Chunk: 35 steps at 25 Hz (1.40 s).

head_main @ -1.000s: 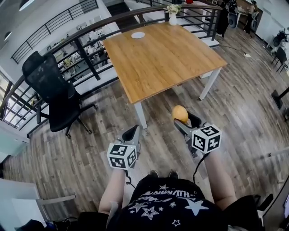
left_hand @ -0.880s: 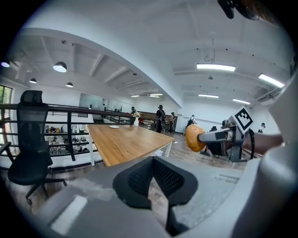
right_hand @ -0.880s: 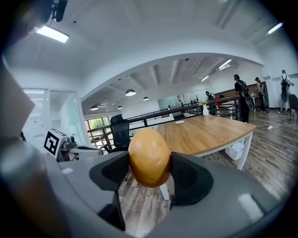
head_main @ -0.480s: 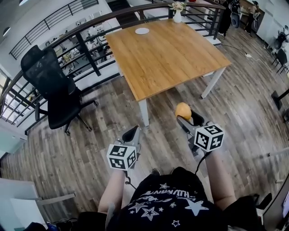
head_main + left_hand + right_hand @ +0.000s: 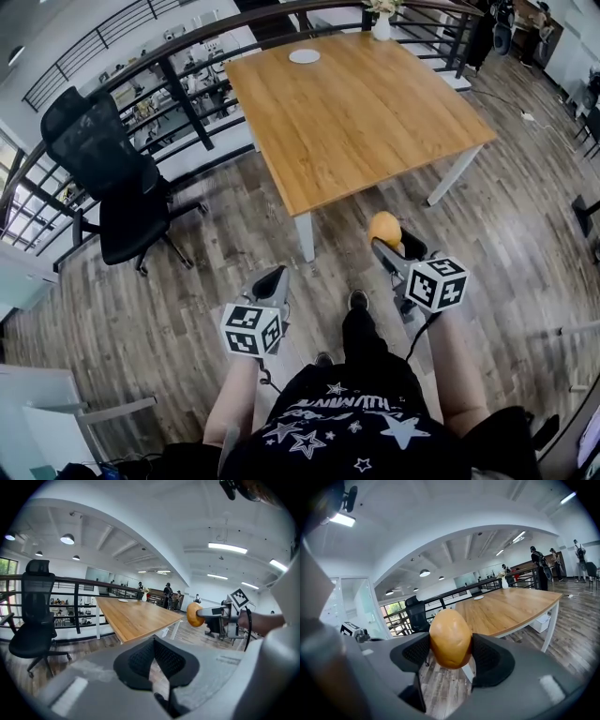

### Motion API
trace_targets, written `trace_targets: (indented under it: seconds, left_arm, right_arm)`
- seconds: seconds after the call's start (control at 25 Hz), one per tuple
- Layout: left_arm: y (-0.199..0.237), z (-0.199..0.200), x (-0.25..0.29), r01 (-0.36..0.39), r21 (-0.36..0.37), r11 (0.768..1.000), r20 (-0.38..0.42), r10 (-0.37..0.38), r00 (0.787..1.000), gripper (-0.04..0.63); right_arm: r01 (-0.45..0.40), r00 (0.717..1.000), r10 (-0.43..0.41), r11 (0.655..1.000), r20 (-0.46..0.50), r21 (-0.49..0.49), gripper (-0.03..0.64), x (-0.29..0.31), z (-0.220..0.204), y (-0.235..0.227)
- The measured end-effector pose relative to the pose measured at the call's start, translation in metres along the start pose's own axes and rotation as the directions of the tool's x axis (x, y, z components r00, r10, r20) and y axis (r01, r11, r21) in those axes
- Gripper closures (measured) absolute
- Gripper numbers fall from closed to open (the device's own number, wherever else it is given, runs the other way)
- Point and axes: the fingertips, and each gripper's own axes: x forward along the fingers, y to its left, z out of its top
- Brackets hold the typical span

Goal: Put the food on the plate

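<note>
Head view: wooden table (image 5: 375, 112) has the white plate (image 5: 304, 56) at its far edge, so the food likely needs carrying across. Right gripper (image 5: 388, 246), short of the table's near corner, has its jaws clamped on the round orange-brown food (image 5: 450, 638) for transport. Left gripper (image 5: 272, 281), also short of the table, has its jaws closed on nothing, probably spare.

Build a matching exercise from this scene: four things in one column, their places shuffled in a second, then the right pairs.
Things:
1. food
2. plate
3. office chair
4. vase

Places (as the head view shows them):
A. on the floor, left of the table
B. at the table's far right corner
C. between the jaws of the right gripper
D. on the table's far end, left of the vase

Pairs: 1-C, 2-D, 3-A, 4-B
</note>
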Motion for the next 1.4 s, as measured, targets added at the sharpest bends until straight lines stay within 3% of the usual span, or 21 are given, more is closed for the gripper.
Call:
trace_targets:
  seconds: [0.32,0.52,0.96,1.4]
  left_arm:
    - [0.028,0.050,0.066,-0.071,0.014,0.997,0.005,0.071,0.997,0.594]
    - [0.044,0.085,0.115,-0.113,0.008,0.994,0.023,0.113,0.993,0.594]
    - [0.066,0.122,0.187,-0.180,0.005,0.984,0.002,0.180,0.984,0.594]
    - [0.109,0.135,0.210,-0.234,-0.030,0.972,0.018,0.234,0.972,0.594]
  right_arm:
    - [-0.104,0.994,0.104,0.994,-0.045,-0.013,0.330,0.086,0.044,-0.047]
    - [-0.126,0.991,0.126,0.992,-0.045,0.002,0.330,0.125,0.083,-0.091]
    - [-0.187,0.980,0.187,0.982,-0.071,0.000,0.330,0.194,0.137,-0.151]
    - [-0.199,0.973,0.202,0.979,-0.109,0.033,0.330,0.255,0.140,-0.169]
